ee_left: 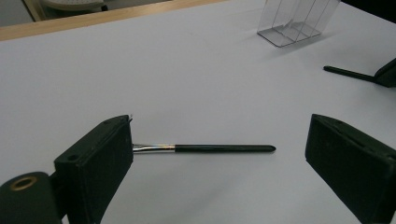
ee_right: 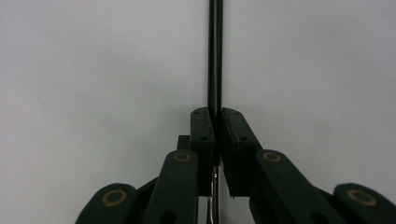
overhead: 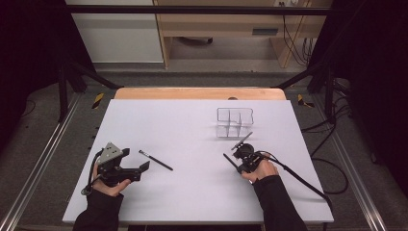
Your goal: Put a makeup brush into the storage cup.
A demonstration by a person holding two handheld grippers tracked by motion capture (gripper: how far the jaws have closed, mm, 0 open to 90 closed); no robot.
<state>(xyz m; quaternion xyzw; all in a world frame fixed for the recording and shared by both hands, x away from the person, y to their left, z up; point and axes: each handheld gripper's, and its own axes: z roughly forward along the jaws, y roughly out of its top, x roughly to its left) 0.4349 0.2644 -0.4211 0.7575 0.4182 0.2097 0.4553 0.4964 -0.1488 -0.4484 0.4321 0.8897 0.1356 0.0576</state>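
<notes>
Your right claw (ee_right: 215, 122) is clenched on a thin black brush (ee_right: 214, 51), the jaws pinching it near the metal collar so the long handle runs straight out ahead along the claw's own line; that grip looks chosen to let you steer the handle like a pointer and tip it into something narrow. In the high view the same claw (overhead: 239, 159) sits on the white table (overhead: 159, 125) just short of the clear divided holder (overhead: 234, 122), which stands upright toward the far right, close enough that a short lift and a tilt should bring the brush over one of its compartments (which one, I cannot tell). Your left claw (ee_left: 219, 154) is released, jaws spread wide and low over the table, and a second brush (ee_left: 219, 148) lies flat crosswise between them, its metal collar tucked behind the left-hand jaw. That wide stance straddling the handle reads as lining up for a pinch, with the brush untouched so far.
</notes>
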